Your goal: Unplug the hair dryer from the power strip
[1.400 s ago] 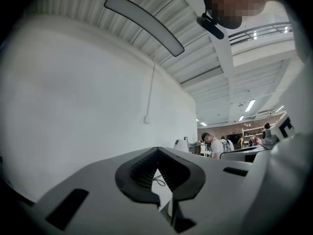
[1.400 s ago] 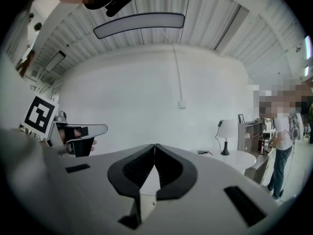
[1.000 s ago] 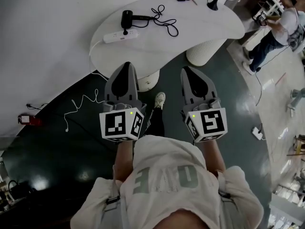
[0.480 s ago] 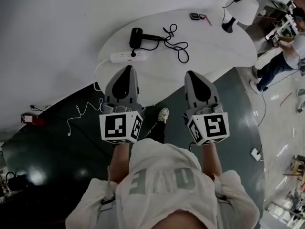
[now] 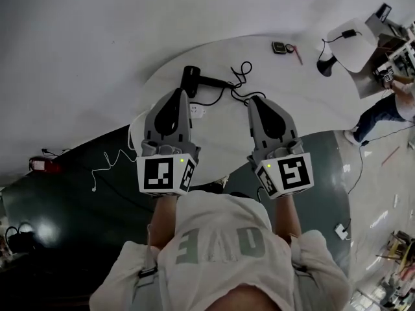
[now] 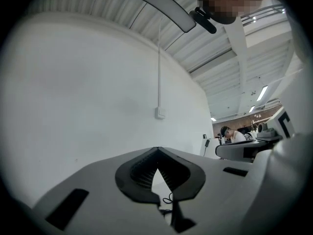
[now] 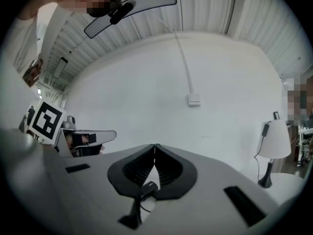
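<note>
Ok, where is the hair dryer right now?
In the head view, the hair dryer lies on the white table's left part, just beyond the left gripper's tip, with the power strip partly hidden beside that gripper.

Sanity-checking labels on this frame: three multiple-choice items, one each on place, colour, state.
1. Where is the hair dryer? A on the table; B on the floor; C in the tongs.
2. Its colour? A white; B black; C red.
3. The right tongs are: A wide open; B shut, empty; C shut on a plug.
Answers: A, it lies on the table; B, its body is black; B, the tips meet with nothing between.
</note>
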Demonstrator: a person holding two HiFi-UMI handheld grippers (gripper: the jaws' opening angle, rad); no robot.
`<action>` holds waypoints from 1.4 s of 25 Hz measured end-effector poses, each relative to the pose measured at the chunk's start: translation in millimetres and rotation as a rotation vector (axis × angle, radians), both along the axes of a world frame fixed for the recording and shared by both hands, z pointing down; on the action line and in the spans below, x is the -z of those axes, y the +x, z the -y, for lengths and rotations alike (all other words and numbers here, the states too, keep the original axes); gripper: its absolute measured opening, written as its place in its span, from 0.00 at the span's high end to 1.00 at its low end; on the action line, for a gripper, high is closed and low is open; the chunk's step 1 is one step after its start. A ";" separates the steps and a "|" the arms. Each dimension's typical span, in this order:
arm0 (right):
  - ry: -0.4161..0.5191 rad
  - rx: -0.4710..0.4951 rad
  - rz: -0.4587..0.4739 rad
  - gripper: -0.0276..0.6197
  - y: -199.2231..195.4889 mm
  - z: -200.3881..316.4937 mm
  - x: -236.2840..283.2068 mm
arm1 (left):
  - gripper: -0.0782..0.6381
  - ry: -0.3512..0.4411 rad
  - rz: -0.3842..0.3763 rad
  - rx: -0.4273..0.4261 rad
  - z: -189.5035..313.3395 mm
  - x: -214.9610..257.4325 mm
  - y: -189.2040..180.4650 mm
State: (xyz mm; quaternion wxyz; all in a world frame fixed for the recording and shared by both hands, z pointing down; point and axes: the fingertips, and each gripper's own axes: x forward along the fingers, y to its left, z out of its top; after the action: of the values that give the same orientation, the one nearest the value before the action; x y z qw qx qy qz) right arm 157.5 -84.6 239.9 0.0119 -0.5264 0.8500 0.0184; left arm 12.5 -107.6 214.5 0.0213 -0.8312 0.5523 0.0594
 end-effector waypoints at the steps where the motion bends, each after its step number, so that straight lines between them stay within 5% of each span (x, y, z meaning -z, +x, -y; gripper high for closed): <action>1: -0.007 0.016 0.011 0.93 -1.9 10.3 0.6 | 0.87 -0.002 -0.002 0.009 7.8 -0.1 -1.7; 16: -0.104 0.334 0.079 0.93 -53.4 84.8 -10.4 | 0.87 -0.058 -0.057 0.250 39.3 -10.8 -36.3; 27: -0.142 0.485 -0.028 0.93 -77.3 96.6 -25.7 | 0.87 -0.114 -0.063 0.317 51.0 -32.6 -55.7; 31: -0.123 0.556 -0.106 0.92 -97.5 95.2 -32.3 | 0.68 -0.198 0.001 0.253 57.6 -62.7 -63.0; 35: -0.152 0.615 -0.093 0.81 -115.7 93.1 -37.5 | 0.71 -0.276 0.107 0.246 58.2 -101.7 -77.2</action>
State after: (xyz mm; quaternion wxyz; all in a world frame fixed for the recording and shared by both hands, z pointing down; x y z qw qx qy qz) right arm 41.8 -177.7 277.4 -0.0613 -0.2427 0.9678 -0.0257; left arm -64.7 -165.7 316.1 -0.0566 -0.7545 0.6506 -0.0644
